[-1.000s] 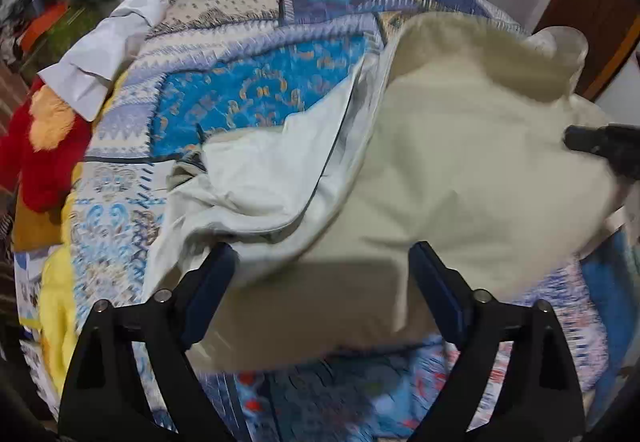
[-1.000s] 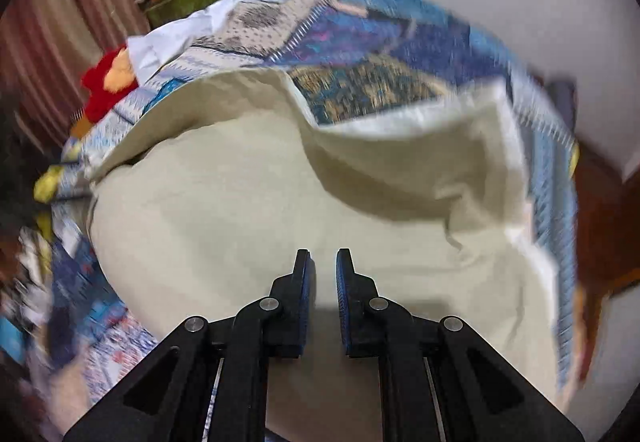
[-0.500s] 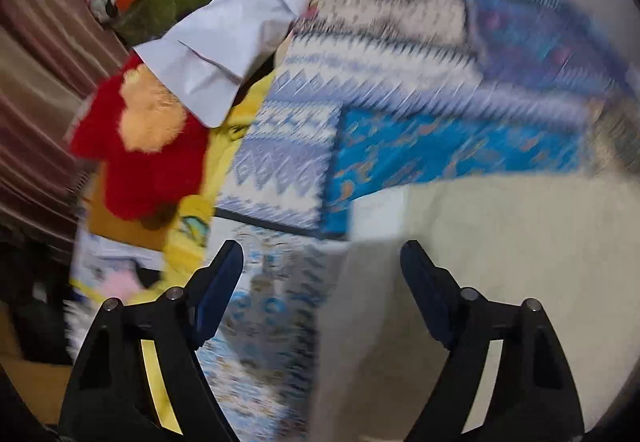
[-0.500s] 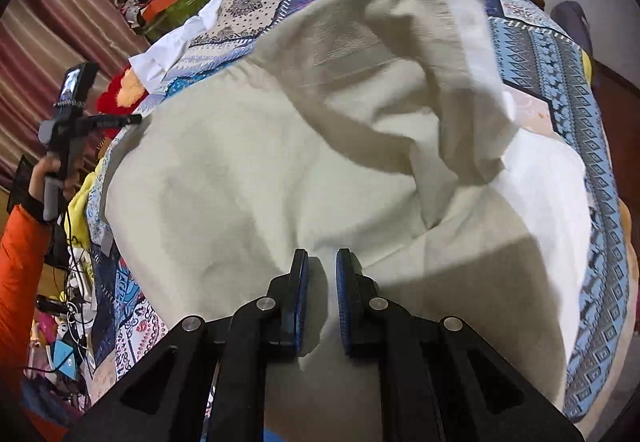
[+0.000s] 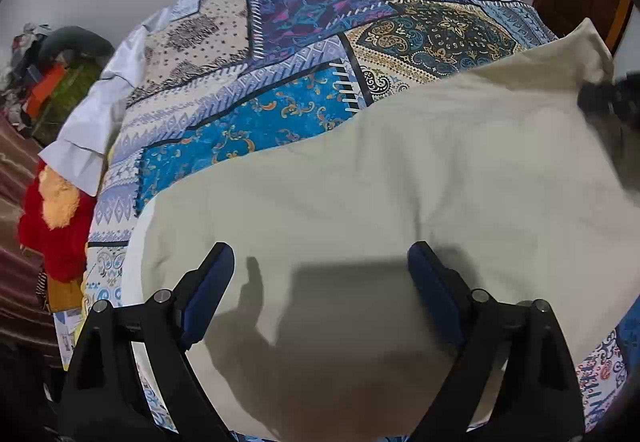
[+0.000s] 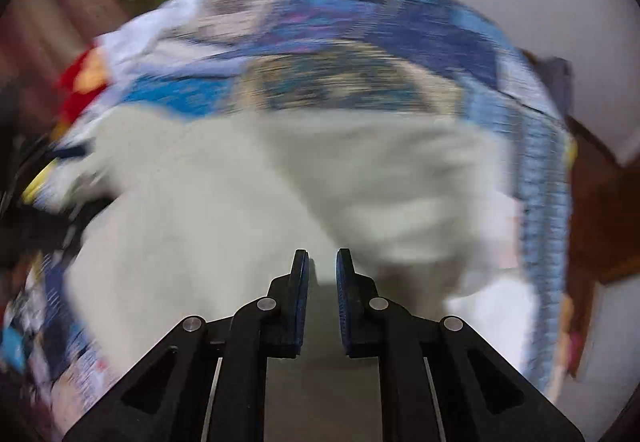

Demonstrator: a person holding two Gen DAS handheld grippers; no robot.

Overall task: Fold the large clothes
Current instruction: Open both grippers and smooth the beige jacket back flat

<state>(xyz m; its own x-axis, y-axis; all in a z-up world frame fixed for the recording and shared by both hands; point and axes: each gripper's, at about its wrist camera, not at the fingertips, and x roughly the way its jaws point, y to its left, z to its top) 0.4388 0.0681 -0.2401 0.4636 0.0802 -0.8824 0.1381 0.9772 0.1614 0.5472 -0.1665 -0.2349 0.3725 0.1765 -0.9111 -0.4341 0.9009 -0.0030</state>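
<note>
Cream cotton, one large cloth (image 5: 400, 178), lies spread over one patchwork bedspread (image 5: 320, 42) printed in blue, beige and purple. Going left to right in the left wrist view: far to the left of the left gripper (image 5: 320, 262) sits one red plush toy (image 5: 56, 218) with an orange patch, above it one white garment (image 5: 96, 130), and farther up one pile of clothes (image 5: 60, 74) in green and orange. The left gripper's two blue-padded fingers (image 5: 208, 286) stand wide and are opening; the cream cloth lies below and ahead of them, and neither pad presses on it. Off to its right, at the cloth's far corner, one dark blurred shape shows, probably the right gripper. In the right wrist view, which is badly smeared, the same toy and pile show as streaks up on the left, the bedspread fills the upper middle, and one brown wooden piece (image 6: 600, 210) stands to the right. The right gripper (image 6: 322, 262) has its two fingers (image 6: 298, 282) drawn nearly together; the cream cloth bunches just ahead and to its right, but I cannot tell whether a fold is caught between the pads.
</note>
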